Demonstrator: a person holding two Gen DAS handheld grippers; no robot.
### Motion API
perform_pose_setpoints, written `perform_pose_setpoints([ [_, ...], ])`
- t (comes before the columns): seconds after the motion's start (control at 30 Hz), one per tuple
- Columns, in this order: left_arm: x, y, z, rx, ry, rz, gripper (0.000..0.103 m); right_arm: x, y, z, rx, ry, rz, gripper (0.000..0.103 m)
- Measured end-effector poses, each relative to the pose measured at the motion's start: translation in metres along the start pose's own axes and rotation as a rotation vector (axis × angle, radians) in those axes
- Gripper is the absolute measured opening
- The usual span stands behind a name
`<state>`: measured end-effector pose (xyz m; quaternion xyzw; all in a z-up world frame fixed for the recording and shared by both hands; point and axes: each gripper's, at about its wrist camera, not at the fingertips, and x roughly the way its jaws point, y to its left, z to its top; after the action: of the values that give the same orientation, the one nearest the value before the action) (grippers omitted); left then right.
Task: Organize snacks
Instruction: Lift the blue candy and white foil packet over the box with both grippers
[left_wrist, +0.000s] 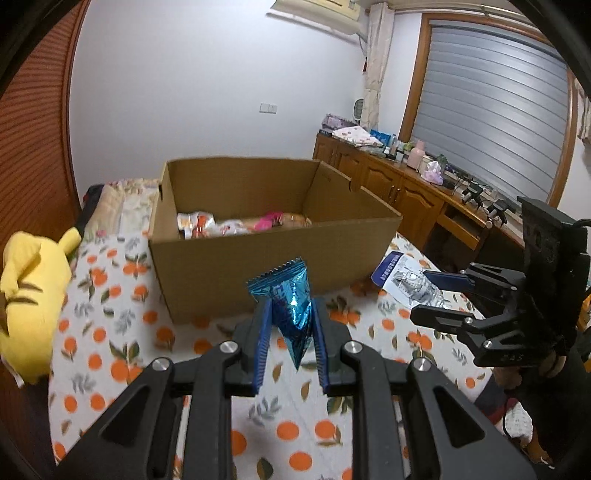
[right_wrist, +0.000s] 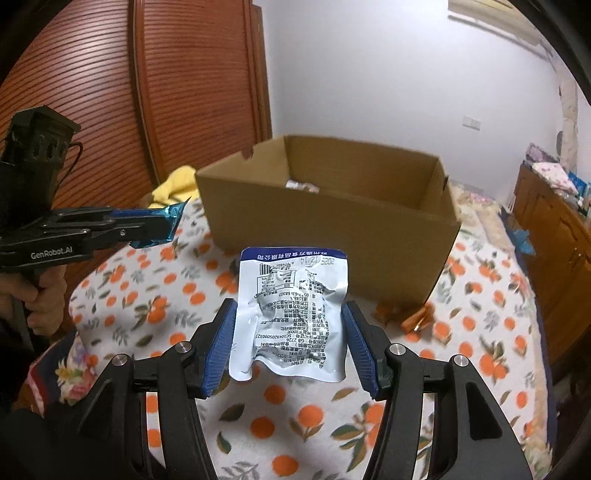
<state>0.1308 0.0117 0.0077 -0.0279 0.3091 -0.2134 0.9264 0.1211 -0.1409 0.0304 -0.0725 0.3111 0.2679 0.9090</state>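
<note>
Left wrist view showed a yellow plush toy (left_wrist: 31, 299) cut off at the frame's edge, then the left gripper (left_wrist: 290, 332) clamped on a blue foil snack (left_wrist: 291, 306) before the cardboard box (left_wrist: 258, 266), whose contents lay half hidden behind its wall. Rightward, the right gripper (right_wrist: 291, 343) stood wide, a white snack packet (right_wrist: 291, 314) lying between its fingers; contact was unclear.

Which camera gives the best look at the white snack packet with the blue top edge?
The right wrist view: the white packet faces the camera between the right gripper fingers, its printed text clear. The left wrist view shows only part of it, small, beside the cardboard box.
</note>
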Motion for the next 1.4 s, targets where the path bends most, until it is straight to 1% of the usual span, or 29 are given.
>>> perform_pose_setpoints([
  [0.3, 0.008, -0.002, 0.03, 0.033, -0.021, 0.014, 0.019, -0.007, -0.014, 0.026, 0.008, -0.042, -0.035, 0.059],
  [0.57, 0.025, 0.001, 0.052, 0.059, -0.018, 0.039, 0.019, -0.001, -0.027, 0.048, 0.025, -0.059, -0.061, 0.059],
  [0.77, 0.041, 0.007, 0.062, 0.062, -0.001, 0.062, 0.019, 0.004, -0.034, 0.061, 0.035, -0.064, -0.066, 0.059],
  [0.97, 0.052, 0.019, 0.066, 0.025, 0.007, 0.08, 0.019, 0.01, -0.039, 0.066, 0.047, -0.06, -0.064, 0.059],
  [1.17, 0.065, 0.028, 0.076, 0.018, 0.022, 0.1, 0.019, 0.019, -0.042, 0.072, 0.043, -0.054, -0.077, 0.059],
  [1.4, 0.083, 0.033, 0.086, 0.023, 0.045, 0.122, 0.019, 0.032, -0.048, 0.087, 0.043, -0.043, -0.098, 0.059],
])
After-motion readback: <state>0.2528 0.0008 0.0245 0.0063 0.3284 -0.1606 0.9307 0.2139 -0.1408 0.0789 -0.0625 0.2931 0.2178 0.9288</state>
